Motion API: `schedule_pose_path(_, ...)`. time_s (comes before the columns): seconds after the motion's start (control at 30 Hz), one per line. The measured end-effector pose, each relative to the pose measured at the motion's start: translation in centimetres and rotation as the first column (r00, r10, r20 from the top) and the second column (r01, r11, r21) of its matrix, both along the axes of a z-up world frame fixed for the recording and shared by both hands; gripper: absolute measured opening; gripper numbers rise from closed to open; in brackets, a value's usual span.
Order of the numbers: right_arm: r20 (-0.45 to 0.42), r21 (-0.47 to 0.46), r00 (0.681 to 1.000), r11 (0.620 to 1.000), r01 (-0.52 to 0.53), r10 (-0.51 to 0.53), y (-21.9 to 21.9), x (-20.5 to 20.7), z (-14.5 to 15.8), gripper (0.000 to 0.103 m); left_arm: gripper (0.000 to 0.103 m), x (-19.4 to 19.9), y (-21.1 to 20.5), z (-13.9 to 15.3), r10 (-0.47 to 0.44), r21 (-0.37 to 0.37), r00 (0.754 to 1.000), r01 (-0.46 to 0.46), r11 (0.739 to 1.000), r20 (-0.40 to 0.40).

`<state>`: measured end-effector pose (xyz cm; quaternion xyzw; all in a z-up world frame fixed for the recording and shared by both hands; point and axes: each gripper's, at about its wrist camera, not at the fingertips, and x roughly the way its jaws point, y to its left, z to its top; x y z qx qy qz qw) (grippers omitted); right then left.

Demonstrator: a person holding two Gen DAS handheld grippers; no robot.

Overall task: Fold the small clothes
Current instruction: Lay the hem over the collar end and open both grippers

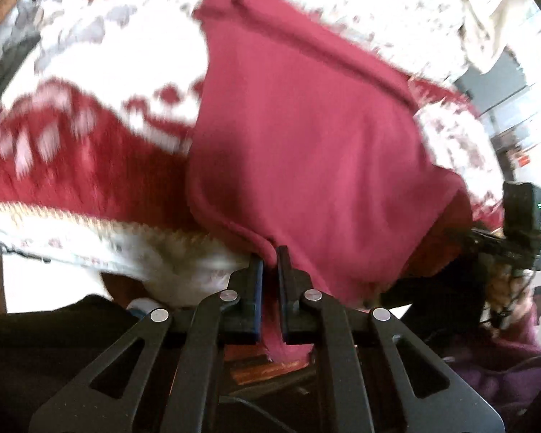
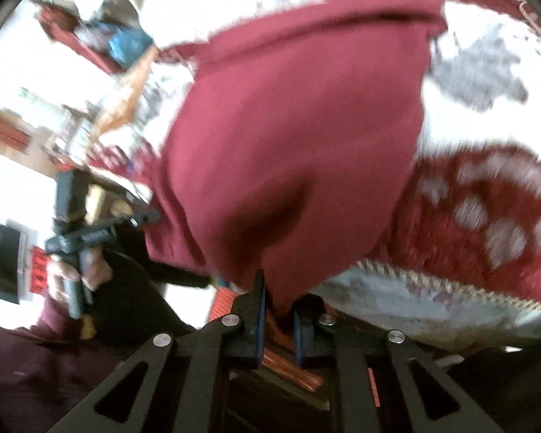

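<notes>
Between both tongs, near edge of the maroon garment (image 1: 299,137) is pinched at two points. Left tongs (image 1: 270,256) are clamped on a thick rolled hem; cloth passes through the gap and bunches below the fingers. Right tongs (image 2: 276,288) bite a gathered corner of the same edge; its left finger (image 2: 258,288) shows clearly, the right one is partly buried in cloth.

Fabric: soft, matte, fleece-like knit, no print. Far end has a folded band or cuff with a straight seam. Shape is roughly a tapered panel, wide at the tongs, narrower at the far end. A deep dimple sags just ahead of the right tongs.

Garment spreads forward from both tongs over a bedspread (image 1: 72,151), woven-looking, deep red with white blotchy motifs, white field with grey patches, pale braided trim along the near edge. Whether the far end touches the bedspread or hangs just above it, I can't tell; both views are motion-blurred.

Right view also shows the left hand (image 2: 86,270) wrapped around its black tool handle, beside the garment's left side.
</notes>
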<state>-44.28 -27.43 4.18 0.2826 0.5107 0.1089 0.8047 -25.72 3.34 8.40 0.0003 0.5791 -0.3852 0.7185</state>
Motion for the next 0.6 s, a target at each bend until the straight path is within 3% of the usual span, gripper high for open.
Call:
schedule_pose_path(0.17, 0.174, 0.095, 0.981, 0.993, 0.072, -0.088, -3.3, 0.7, 4.8, 0.011, 0.006, 2.8, -0.7, 5.2, 0.046, -0.112, 0.996, -0.037, 0.993, 0.077)
schedule_pose_path(0.3, 0.268, 0.081, 0.952, 0.988, 0.134, -0.151, -5.1, 3.0, 7.6, 0.011, 0.006, 6.4, -3.1, 7.8, 0.094, -0.165, 0.984, -0.069, 0.984, 0.151)
schedule_pose_path(0.47, 0.323, 0.087, 0.911, 0.966, 0.242, -0.257, -9.5, 8.1, 9.5, 0.01, 0.006, 12.9, -7.4, 8.3, 0.173, -0.197, 0.967, -0.136, 0.971, 0.188)
schedule_pose_path(0.6, 0.282, 0.085, 0.888, 0.931, 0.354, -0.363, -13.0, 12.8, 8.2, 0.01, 0.006, 18.6, -10.7, 6.5, 0.241, -0.18, 0.957, -0.211, 0.961, 0.163)
